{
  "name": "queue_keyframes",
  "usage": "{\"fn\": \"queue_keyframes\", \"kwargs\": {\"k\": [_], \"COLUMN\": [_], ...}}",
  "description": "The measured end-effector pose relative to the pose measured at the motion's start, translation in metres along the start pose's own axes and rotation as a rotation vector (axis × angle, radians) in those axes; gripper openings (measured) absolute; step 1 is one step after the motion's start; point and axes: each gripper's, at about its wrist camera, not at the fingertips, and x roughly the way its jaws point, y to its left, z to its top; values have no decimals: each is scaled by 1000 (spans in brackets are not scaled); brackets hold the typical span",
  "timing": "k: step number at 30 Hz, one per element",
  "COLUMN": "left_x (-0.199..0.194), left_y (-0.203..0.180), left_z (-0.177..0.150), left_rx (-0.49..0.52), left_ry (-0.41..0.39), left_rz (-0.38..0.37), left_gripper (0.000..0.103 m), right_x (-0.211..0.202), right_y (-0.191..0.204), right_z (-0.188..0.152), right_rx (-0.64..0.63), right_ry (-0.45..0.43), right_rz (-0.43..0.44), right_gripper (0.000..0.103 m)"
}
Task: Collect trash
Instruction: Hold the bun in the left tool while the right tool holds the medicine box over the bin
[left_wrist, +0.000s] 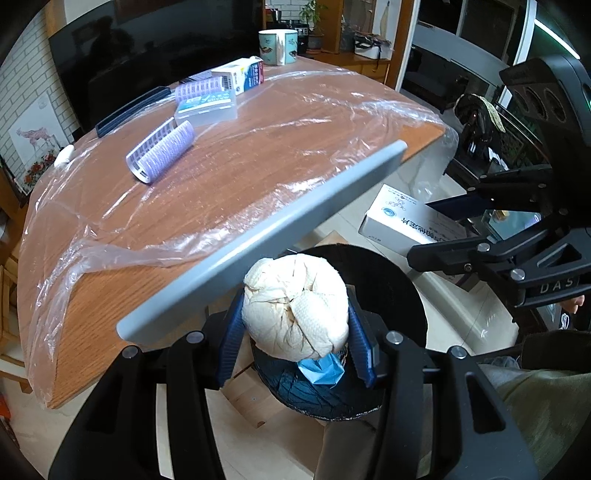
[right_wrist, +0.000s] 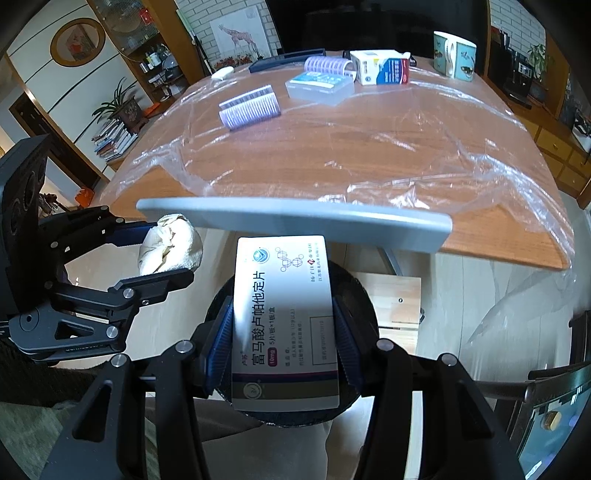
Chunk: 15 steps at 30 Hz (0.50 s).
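**Both grippers loaded over the bin**

In the left wrist view, the left gripper (left_wrist: 295, 332) fills the bottom centre of the frame, its blue fingers (left_wrist: 231, 345) pressed against either side of a crumpled paper wad (left_wrist: 295, 314). The wad hangs over the round black bin (left_wrist: 399, 280), where a scrap of blue plastic (left_wrist: 319, 373) shows just below it. A grey bar (left_wrist: 266, 236) crosses the frame diagonally, between the gripper and the wooden table (left_wrist: 221, 177), which is draped in clear plastic sheet (left_wrist: 314, 122).

In the right wrist view, the right gripper (right_wrist: 284, 339) sits at bottom centre, pointing forward toward the table, jaws closed on the long sides of a white medicine box (right_wrist: 286, 321) held over the same bin. The left gripper appears at the middle left of this frame, reaching in sideways with the wad.

On the table, in the upper part of both frames, lie purple hair rollers (left_wrist: 162, 149), a clear plastic case (left_wrist: 207, 107), a small carton (left_wrist: 245, 75) and a mug (left_wrist: 277, 47).
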Motion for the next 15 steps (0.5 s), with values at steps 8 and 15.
{"fn": "queue_keyframes", "kwargs": {"k": [8,15], "left_x": [11,21], "left_y": [-8,-10], "left_z": [-8,-15], "left_rx": [20,21], "left_ry": [36,64], "left_rz": [-11,-11], "left_gripper": [51,51], "right_x": [6,15], "right_y": [0,0], "right_z": [-10,-19], "right_rx": [12,19], "right_ry": [24,49], "right_rz": [-8,-20], "right_gripper": [51,51]}}
